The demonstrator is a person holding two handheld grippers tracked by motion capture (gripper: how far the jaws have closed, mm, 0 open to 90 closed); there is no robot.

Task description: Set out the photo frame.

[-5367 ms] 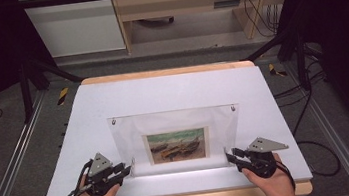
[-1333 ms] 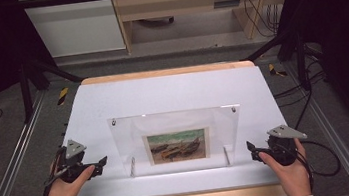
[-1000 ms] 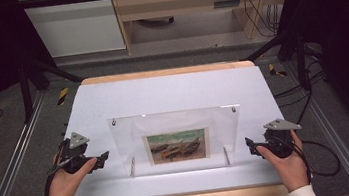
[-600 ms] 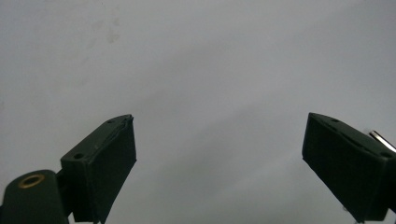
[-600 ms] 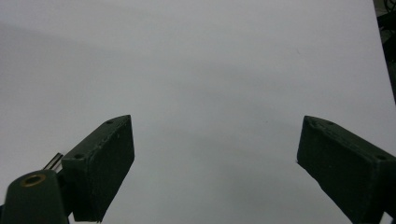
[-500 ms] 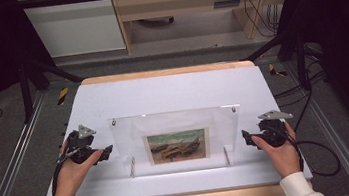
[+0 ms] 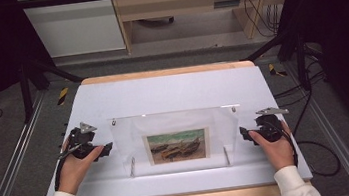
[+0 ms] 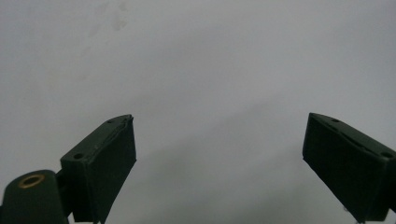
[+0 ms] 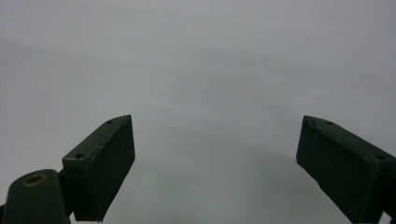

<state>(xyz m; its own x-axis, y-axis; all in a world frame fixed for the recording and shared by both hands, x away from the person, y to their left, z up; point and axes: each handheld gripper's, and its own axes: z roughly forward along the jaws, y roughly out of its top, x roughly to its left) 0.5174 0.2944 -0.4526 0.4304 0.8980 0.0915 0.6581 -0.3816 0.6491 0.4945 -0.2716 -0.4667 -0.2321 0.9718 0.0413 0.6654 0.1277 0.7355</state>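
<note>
High view, both claws [image 7: 106,149] [image 7: 243,133] spread wide, now closer beside clear frame [image 7: 175,140].

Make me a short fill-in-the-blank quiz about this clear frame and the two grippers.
1. The frame holds a picture of ____.
2. The left gripper and right gripper flank the frame, one on each ____.
3. Both grippers' jaws stand ____.
4. The frame rests on a ____ table.

Missing words: boats; side; open; white

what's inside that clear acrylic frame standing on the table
Inside the clear acrylic frame sits a small picture, apparently of boats on a shore. Its back is hidden. The white table shows through the clear panel around it.
</note>
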